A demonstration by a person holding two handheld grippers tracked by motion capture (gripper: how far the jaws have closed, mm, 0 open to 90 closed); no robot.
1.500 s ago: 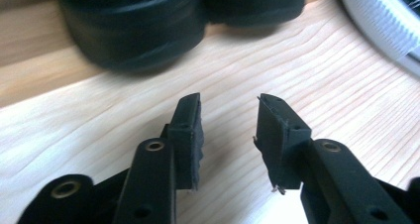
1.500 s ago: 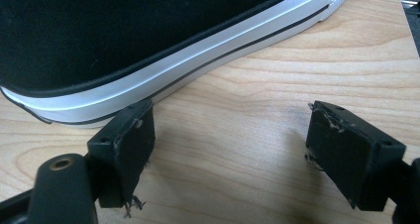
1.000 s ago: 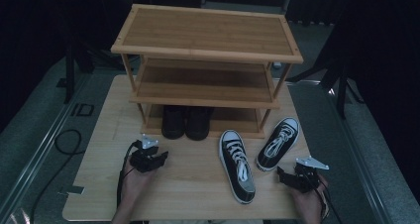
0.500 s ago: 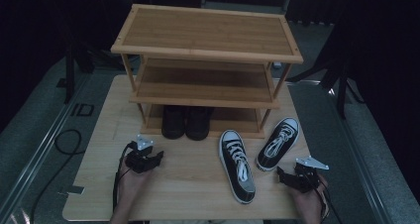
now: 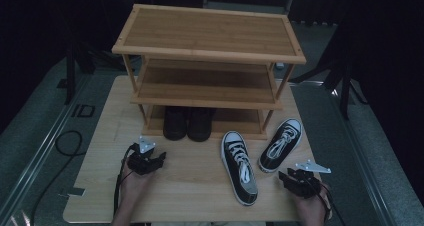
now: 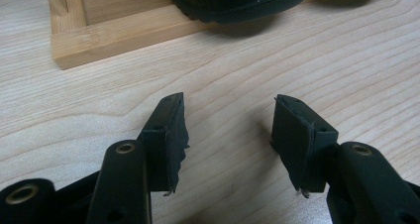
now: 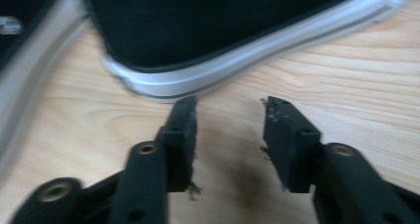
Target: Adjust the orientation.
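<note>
Pre-grasp step, sneakers not yet shelved: left gripper (image 5: pixel 161 159) at 7 o'clock, jaws just opened wide, empty, by boots (image 5: pixel 188 122) under rack (image 5: pixel 210 53); right gripper (image 5: pixel 284 177) at 5, jaws just narrowed, half-open, empty, must reach black white-soled sneaker (image 5: pixel 281 145) at its 11.

pale matt wood table (image 5: pixel 200 186), black canvas sneakers (image 5: pixel 240 167)

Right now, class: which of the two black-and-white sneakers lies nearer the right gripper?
The sneaker by the rack's right leg: its heel is just ahead of the right gripper. The other sneaker lies further left.
</note>
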